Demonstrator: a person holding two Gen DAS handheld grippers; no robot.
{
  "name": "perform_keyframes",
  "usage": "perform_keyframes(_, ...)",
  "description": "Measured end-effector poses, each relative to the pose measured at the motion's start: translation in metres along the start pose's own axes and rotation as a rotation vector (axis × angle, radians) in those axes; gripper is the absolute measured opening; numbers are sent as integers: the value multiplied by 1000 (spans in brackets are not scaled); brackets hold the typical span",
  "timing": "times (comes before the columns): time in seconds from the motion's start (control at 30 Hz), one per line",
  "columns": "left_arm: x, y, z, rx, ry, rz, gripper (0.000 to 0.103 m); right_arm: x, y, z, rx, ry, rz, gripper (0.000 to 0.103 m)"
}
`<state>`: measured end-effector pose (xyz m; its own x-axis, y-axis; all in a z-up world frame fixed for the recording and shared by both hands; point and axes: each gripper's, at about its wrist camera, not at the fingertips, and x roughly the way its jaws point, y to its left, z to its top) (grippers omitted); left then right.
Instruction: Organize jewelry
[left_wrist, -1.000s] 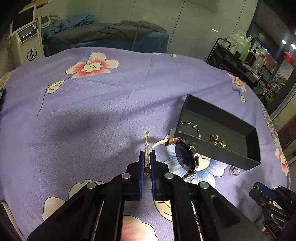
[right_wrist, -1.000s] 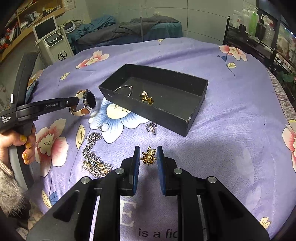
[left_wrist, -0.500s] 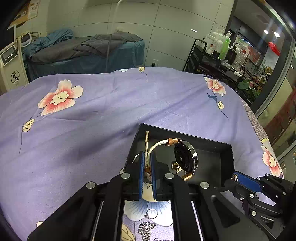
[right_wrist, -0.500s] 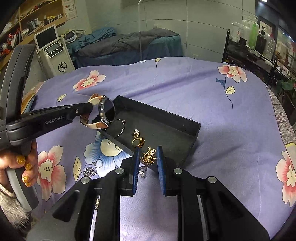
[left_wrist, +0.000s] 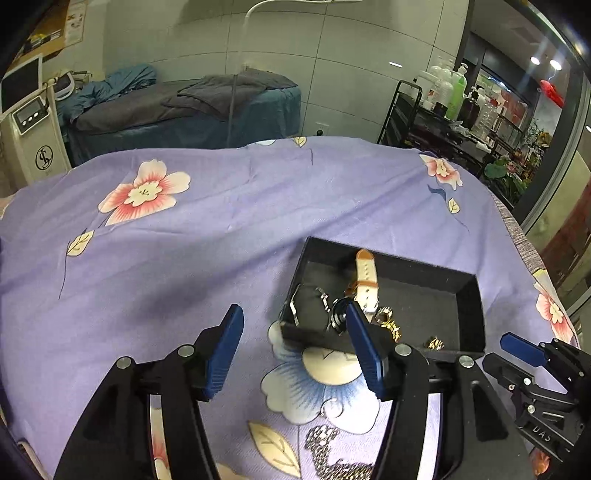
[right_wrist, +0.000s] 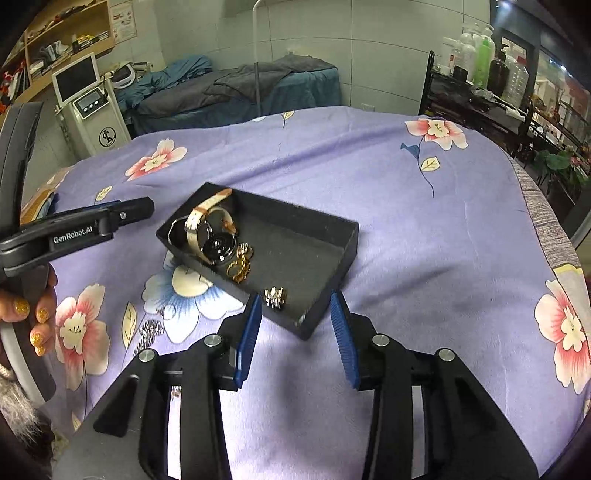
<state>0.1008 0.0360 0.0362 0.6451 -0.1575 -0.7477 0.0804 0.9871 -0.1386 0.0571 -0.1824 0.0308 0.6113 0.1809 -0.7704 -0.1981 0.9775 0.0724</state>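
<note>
A black open box (right_wrist: 332, 236) (left_wrist: 469, 295) sits on the purple flowered cloth. Inside it lie a watch with a cream strap (right_wrist: 218, 243) (left_wrist: 365, 275), a thin silver ring (right_wrist: 173, 229), gold pieces (right_wrist: 240, 264) and a small gold brooch (right_wrist: 275, 297) (left_wrist: 436, 342). My left gripper (left_wrist: 295, 345) is open and empty, just in front of the box's near left corner. My right gripper (right_wrist: 297, 332) is open and empty, over the box's near corner, just behind the brooch.
A silver chain (right_wrist: 147, 330) (left_wrist: 332, 454) lies on the cloth in front of the box. A treatment bed (right_wrist: 236, 88), a white machine (right_wrist: 92, 110) and a shelf of bottles (right_wrist: 476, 48) stand beyond the table's far edge.
Both grippers opened. The watch dropped from my left gripper into the box, and the gold brooch dropped from my right gripper into the box's near end.
</note>
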Motion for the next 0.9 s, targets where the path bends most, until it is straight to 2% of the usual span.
perform_keyframes(0.27,-11,21,-61,-37,87,-16,57,5,12,-45,-21,81,28,40)
perform_keyframes(0.47,-17,12,-97,-8,131,-48,48,3,29,-60,-46,111,82,40)
perform_keyframes(0.57,-15,9,-103,4,146,-50,41,1,40,-64,-75,114,117,40)
perform_keyframes(0.73,-19,10,-103,14,133,-40,40,2,60,-67,-116,127,189,39)
perform_keyframes(0.9,-29,8,-111,35,130,-85,38,7,75,-65,-150,136,223,34)
